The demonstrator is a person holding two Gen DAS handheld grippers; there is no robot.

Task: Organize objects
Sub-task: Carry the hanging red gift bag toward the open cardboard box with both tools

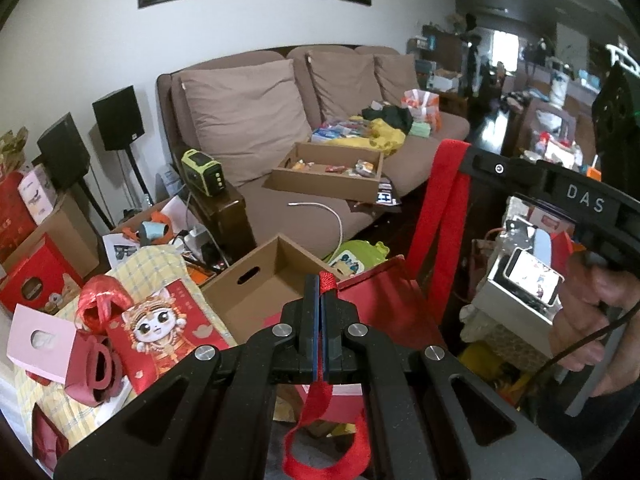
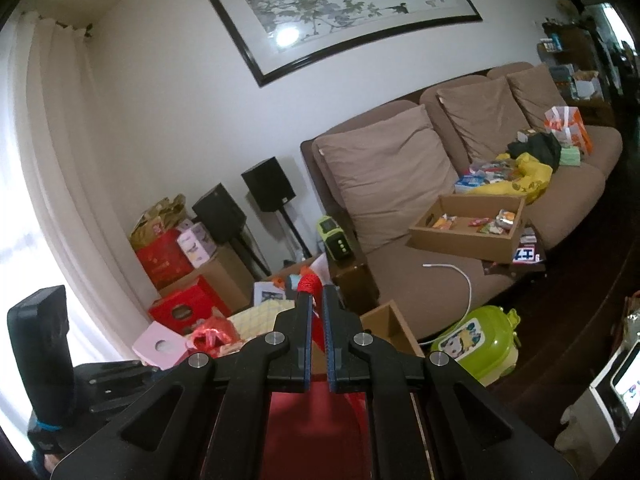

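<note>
- Left wrist view: the left gripper [image 1: 321, 292] is clenched on a red ribbon [image 1: 326, 364]; the ribbon's frayed top sticks out above the fingertips and a loop of it hangs below the jaws.
- Just behind the fingers lies a red bag [image 1: 384, 292], with a second red strap [image 1: 444, 216] rising from it and draped over the right gripper [image 1: 560, 196], which shows at the right edge marked "DAS" and is held by a hand [image 1: 592, 320].
- An open cardboard box [image 1: 260, 280] sits just left of the bag, near the fingertips.
- To the left lie a red packet with a cartoon cat [image 1: 160, 328], a pink box [image 1: 40, 340] and a red tangle of ribbon [image 1: 100, 300] on a yellow checked cloth [image 1: 160, 260].
- Farther back a brown sofa [image 1: 280, 208] bears a cardboard tray [image 1: 324, 180] of snacks and a white cable [image 1: 324, 212]; two black speakers [image 1: 118, 118] stand left of it.
- Right wrist view: the right gripper [image 2: 318, 304] has its fingers nearly together, with a narrow gap; a red cord [image 2: 308, 284] sits at the fingertips, pinched or merely between them I cannot tell.
- Red bag [image 2: 312, 420] fills the space under the jaws.
- The left gripper's body [image 2: 44, 352] shows at the lower left.
- The cardboard box [image 2: 392, 328] lies just right of the fingers, and a green toy case [image 2: 476, 340] sits on the floor beyond it.
- The sofa [image 2: 420, 276], tray [image 2: 468, 232], cable [image 2: 460, 276] and speakers [image 2: 268, 184] sit behind, under a framed painting [image 2: 340, 4].
</note>
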